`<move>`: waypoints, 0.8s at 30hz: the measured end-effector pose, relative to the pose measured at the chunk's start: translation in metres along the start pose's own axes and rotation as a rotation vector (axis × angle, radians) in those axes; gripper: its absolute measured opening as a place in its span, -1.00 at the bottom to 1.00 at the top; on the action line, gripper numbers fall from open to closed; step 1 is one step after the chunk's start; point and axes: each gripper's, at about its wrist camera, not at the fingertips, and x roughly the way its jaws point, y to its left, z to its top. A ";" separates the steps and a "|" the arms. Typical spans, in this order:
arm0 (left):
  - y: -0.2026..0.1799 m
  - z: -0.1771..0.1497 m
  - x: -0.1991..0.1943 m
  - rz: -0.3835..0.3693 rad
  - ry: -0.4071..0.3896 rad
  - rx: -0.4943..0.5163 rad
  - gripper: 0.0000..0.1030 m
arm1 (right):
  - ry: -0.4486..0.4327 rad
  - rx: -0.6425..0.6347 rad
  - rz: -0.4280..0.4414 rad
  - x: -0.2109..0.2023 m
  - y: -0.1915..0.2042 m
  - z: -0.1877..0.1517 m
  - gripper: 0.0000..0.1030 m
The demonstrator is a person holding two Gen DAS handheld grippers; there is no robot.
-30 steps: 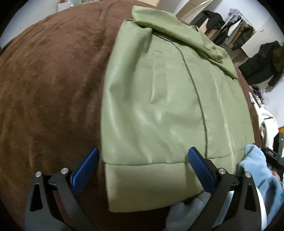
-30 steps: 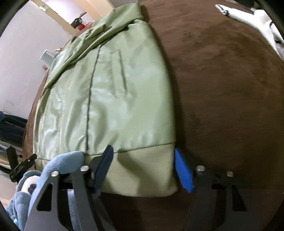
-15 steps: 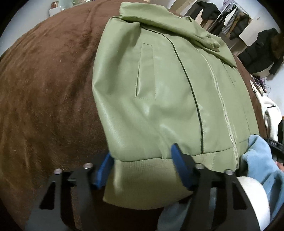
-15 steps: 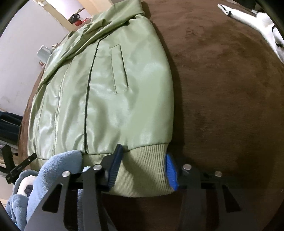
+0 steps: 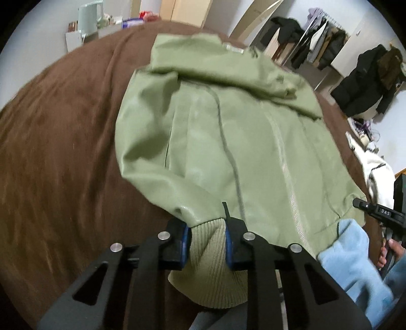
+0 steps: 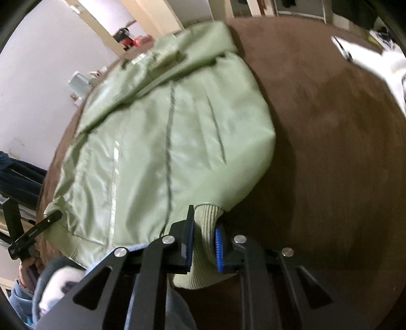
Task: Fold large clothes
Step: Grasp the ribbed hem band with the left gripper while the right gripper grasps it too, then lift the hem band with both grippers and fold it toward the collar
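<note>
A light green jacket (image 5: 228, 142) with a front zip lies on a brown blanket (image 5: 55, 157), collar at the far end. My left gripper (image 5: 206, 241) is shut on the ribbed hem (image 5: 208, 256) at the jacket's left corner and lifts it off the blanket. My right gripper (image 6: 204, 243) is shut on the ribbed hem (image 6: 203, 228) at the jacket's (image 6: 165, 142) right corner, also raised. The fabric bunches between each pair of blue pads.
The brown blanket (image 6: 330, 152) spreads wide on both sides of the jacket. A white garment (image 5: 373, 167) lies at the blanket's right edge. Dark coats (image 5: 362, 86) hang on racks behind. A kettle and small items (image 5: 88, 17) stand at the back left.
Both grippers closed on the ribbed hem corners and raised them. The jacket's lower part now lifts off the blanket and its sides curl inward.
</note>
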 end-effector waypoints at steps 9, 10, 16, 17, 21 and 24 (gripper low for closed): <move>0.006 0.050 -0.030 -0.021 -0.141 -0.041 -0.55 | -0.171 -0.004 0.085 -0.036 0.026 0.052 -0.74; 0.006 0.053 -0.035 -0.009 -0.154 -0.035 -0.55 | -0.194 0.009 0.104 -0.044 0.024 0.056 -0.74; 0.004 0.039 -0.065 0.029 -0.189 -0.028 -0.57 | -0.225 0.023 0.109 -0.074 0.032 0.051 -0.75; 0.002 0.032 -0.068 0.033 -0.170 -0.025 -0.58 | -0.215 0.021 0.092 -0.078 0.034 0.045 -0.75; 0.003 0.010 -0.076 0.043 -0.116 -0.012 -0.60 | -0.175 0.006 0.063 -0.088 0.041 0.022 -0.75; 0.009 0.003 -0.088 0.043 -0.104 -0.019 -0.61 | -0.144 -0.016 0.042 -0.094 0.050 0.006 -0.76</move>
